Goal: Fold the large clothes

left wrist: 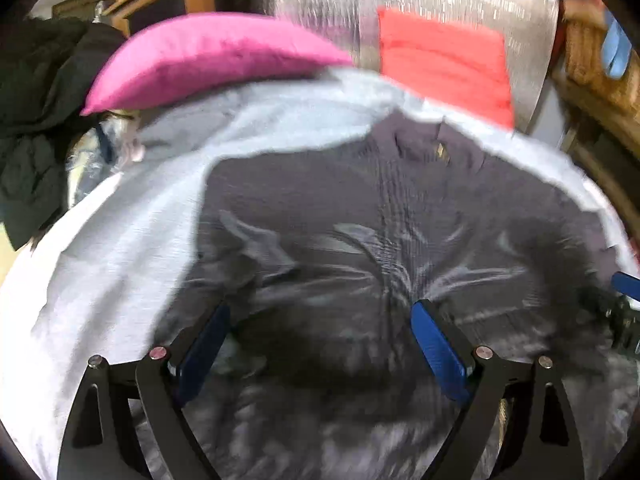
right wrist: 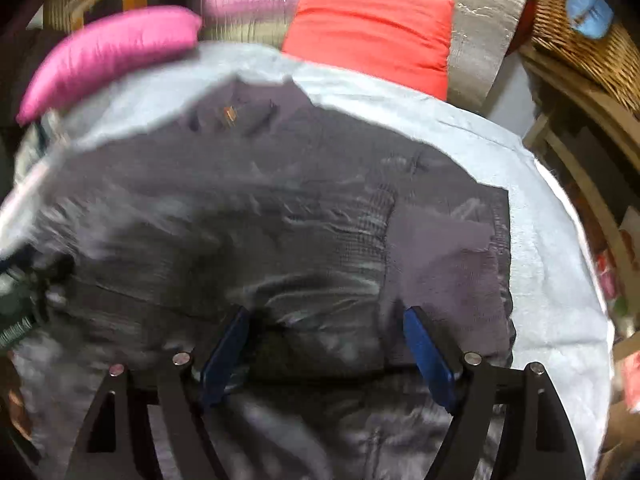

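A dark grey garment (left wrist: 340,208) lies spread on a pale sheet (left wrist: 120,240), its collar and small label (left wrist: 440,148) at the far end. My left gripper (left wrist: 322,308) hovers over the garment's near part, open, with only cloth below and nothing pinched. The right wrist view shows the same garment (right wrist: 260,208) with its collar (right wrist: 230,114) at the upper left. My right gripper (right wrist: 328,312) is open above creased cloth near the garment's right edge, and its pads (right wrist: 424,352) press on nothing. A blue finger of the right gripper (left wrist: 626,284) shows at the left view's right edge.
A pink pillow (left wrist: 208,56) and a red cushion (left wrist: 444,64) lie beyond the garment against a silvery padded back (right wrist: 480,8). A black jacket (left wrist: 36,120) is heaped at the left. Wicker basket (right wrist: 580,52) and wooden shelving (right wrist: 592,168) stand to the right of the sheet (right wrist: 552,260).
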{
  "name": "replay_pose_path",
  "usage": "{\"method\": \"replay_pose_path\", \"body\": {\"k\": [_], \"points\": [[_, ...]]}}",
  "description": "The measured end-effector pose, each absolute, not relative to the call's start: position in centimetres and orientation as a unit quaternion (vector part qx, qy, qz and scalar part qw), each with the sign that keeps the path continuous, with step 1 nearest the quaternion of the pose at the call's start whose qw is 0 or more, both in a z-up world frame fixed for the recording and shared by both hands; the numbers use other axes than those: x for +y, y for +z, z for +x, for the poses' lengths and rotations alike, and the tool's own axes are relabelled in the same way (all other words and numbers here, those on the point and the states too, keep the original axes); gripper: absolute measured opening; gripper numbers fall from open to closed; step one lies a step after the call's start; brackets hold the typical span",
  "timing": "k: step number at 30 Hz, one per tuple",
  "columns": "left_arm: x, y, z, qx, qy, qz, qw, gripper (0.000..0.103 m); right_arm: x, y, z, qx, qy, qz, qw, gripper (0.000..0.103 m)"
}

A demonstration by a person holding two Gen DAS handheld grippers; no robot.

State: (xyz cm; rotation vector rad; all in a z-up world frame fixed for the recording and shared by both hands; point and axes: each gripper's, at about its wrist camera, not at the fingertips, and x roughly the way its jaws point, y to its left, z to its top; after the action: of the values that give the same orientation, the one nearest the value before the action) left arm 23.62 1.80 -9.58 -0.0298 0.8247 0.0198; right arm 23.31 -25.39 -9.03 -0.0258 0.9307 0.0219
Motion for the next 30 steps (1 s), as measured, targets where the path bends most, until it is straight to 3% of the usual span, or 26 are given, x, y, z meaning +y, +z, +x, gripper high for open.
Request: {"method": "replay_pose_path", "body": {"k": [3,12,20,28,30], "points": [[6.0,-8.4,19.5,0.388,0.027,-0.032,0.921,0.092,-27.1,-6.6,19.0,0.424,0.022,0.022,0.905,0.082],[18.1,-10.0,5.6,0.411,0.085,-0.129,0.899,0.092,-34.5,-7.8,-0.2,0.423,-0.013,0.140,0.895,0.082],[18.4,-12.3,-0.5,0.444,0.035,-0.196,0.874,0.092,-36.9,-11.9,-8.6,0.439,0.016,0.263,0.859,0.082],[16.0,-14.5,-2.1,0.481,0.022,-0.180,0.858,0.092,-36.1,-14.3,-9.3,0.447,0.052,0.318,0.835,0.082],[15.7,-14.4,-2.4,0.479,0.020,-0.175,0.860,0.092,-35.5,-14.6,-9.6,0.451,0.062,0.313,0.834,0.075]]}}
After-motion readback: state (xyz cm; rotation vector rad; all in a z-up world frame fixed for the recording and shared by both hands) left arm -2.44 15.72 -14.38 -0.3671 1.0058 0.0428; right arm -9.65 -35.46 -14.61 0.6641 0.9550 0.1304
